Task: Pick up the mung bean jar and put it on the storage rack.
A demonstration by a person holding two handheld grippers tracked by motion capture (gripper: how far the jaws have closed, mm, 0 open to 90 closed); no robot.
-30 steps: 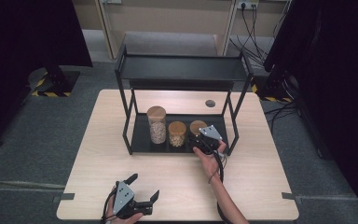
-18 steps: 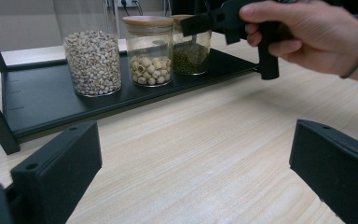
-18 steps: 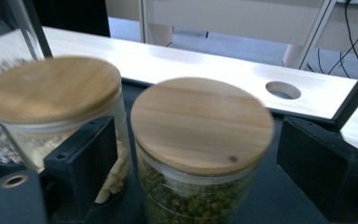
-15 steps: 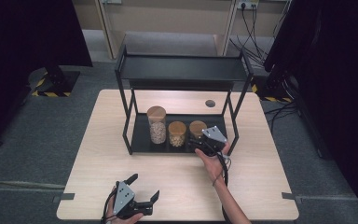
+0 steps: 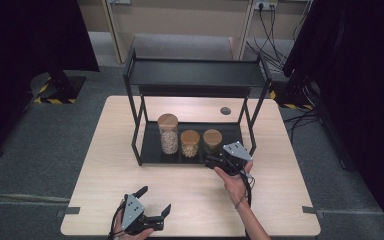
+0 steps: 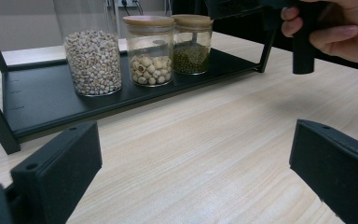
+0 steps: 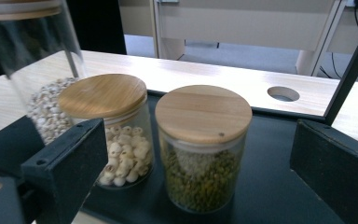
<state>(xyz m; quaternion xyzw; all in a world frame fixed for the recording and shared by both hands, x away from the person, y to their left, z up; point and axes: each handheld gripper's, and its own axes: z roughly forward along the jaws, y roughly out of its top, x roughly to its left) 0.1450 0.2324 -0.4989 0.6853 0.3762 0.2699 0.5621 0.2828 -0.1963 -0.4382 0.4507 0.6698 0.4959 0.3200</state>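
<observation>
While the left gripper (image 5: pixel 156 216) rests near the table's (image 5: pixel 105 165) front edge with its jaws spread wide and nothing between them, it looks parked there, well apart from the work and out of the other hand's way. Farther back stands a black two-tier rack (image 5: pixel 195 75), and on its lower tray (image 5: pixel 152 150) three glass jars with wooden lids sit in a row, spaced apart rather than touching, which would leave room for jaws to slip in on either side. At the left is the tall jar (image 5: pixel 168 133), filled to well below its lid with small pale grains. The middle jar (image 5: pixel 190 143) is shorter and holds larger, round cream-coloured seeds piled in its lower part. At the right, nearest the right gripper (image 5: pixel 215 161), is the short jar of green beans (image 5: pixel 212 141), roughly half full; it stands upright on the tray with its lid flat and seated. That gripper's jaws have just been opening and now stand wide and released; in the right gripper view the green-bean jar (image 7: pixel 203 149) sits ahead of them and between their lines, but the pads do not press on it. I judge that this jar has just been set in its place beside the others, with the row arranged tallest to shortest so each lid stays reachable from the front.
</observation>
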